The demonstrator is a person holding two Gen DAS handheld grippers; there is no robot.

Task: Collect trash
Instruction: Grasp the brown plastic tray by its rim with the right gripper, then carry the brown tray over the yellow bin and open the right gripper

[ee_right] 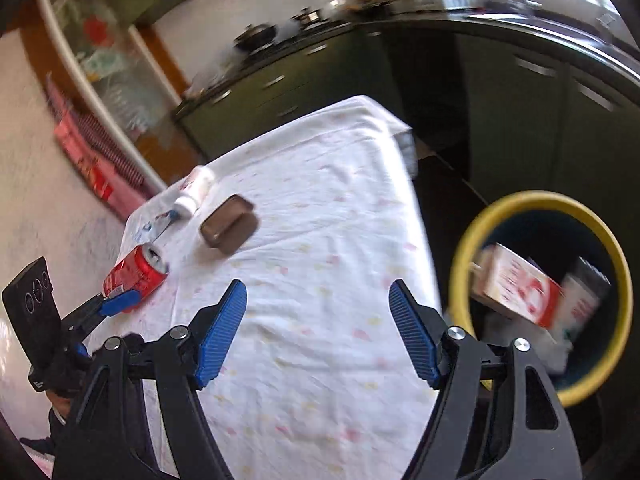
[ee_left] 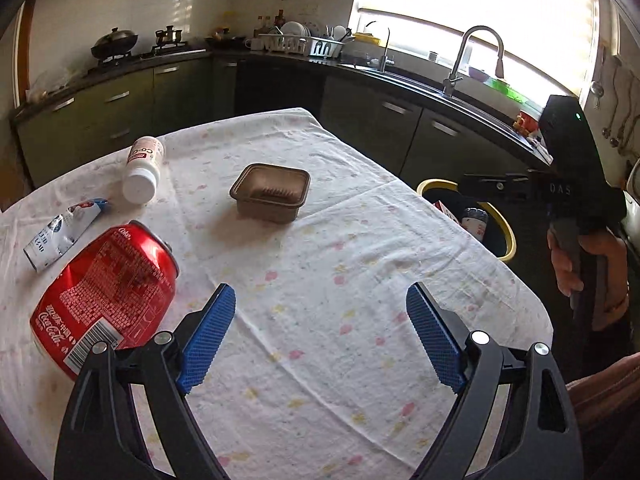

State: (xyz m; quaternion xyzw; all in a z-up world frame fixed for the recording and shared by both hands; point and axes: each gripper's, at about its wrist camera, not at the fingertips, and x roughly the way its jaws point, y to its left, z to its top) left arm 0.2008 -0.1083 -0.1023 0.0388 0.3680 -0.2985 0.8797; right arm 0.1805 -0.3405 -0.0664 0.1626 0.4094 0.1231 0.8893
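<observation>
Kitchen tabletop (ee_left: 320, 280) is carrying a crushed cola can (ee_left: 106, 294) lying lengthwise just left of the wide-open left gripper (ee_left: 320, 336) (right gripper (ee_right: 318, 328) also gaping, farther off).

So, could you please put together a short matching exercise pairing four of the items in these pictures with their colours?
Things:
1. crushed can
2. food tray
3. bin rim
4. bottle

Colours:
A. yellow
B. white
C. red
D. brown

Pairs: 1-C, 2-D, 3-A, 4-B
</observation>
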